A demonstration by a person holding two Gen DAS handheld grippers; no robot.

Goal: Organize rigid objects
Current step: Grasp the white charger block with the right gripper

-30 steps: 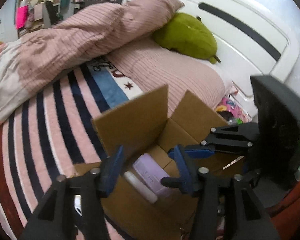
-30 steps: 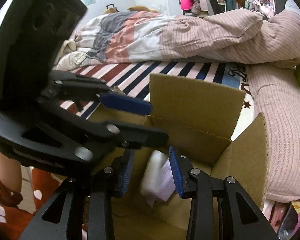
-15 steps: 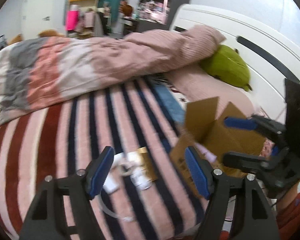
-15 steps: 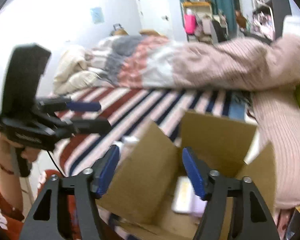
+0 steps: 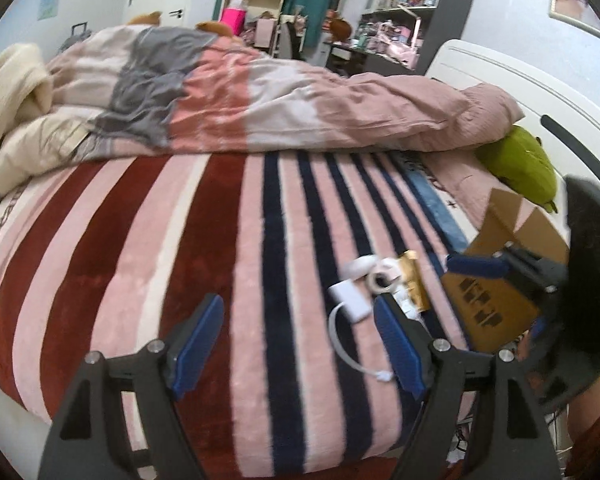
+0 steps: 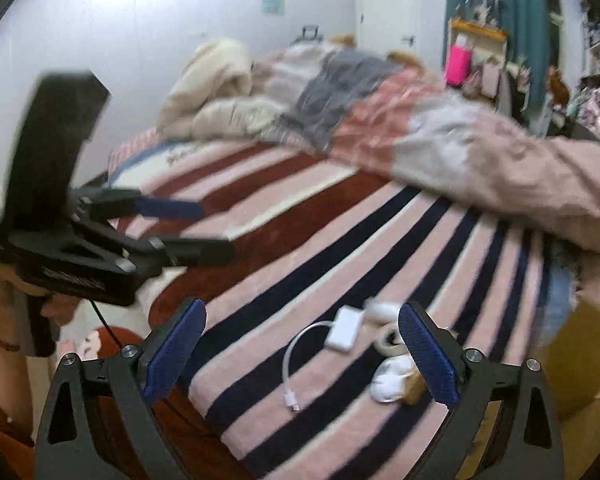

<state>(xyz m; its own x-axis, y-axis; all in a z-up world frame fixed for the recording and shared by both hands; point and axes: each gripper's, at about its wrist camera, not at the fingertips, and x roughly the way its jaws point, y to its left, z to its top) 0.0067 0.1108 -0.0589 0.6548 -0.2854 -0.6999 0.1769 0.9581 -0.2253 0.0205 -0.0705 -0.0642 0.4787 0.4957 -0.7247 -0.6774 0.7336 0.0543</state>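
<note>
Small items lie together on the striped blanket: a white adapter with a cable (image 5: 350, 301) (image 6: 344, 328), a roll of tape (image 5: 382, 278) (image 6: 392, 338), a gold packet (image 5: 412, 280) and a white pouch (image 6: 388, 382). The cardboard box (image 5: 488, 300) (image 6: 580, 360) stands to their right. My left gripper (image 5: 300, 344) is open and empty, above the bed's near edge, left of the items. My right gripper (image 6: 304, 356) is open and empty, just short of the items. It shows in the left wrist view (image 5: 476, 266) over the box.
A rumpled pink and grey duvet (image 5: 260, 92) lies across the far side of the bed. A green plush (image 5: 520, 164) rests by the white headboard (image 5: 500, 76). Shelves and a desk stand beyond the bed.
Both grippers have pulled back from the box and swung left toward the blanket. The box has slid to the right edge of both views, and the loose items have come into view.
</note>
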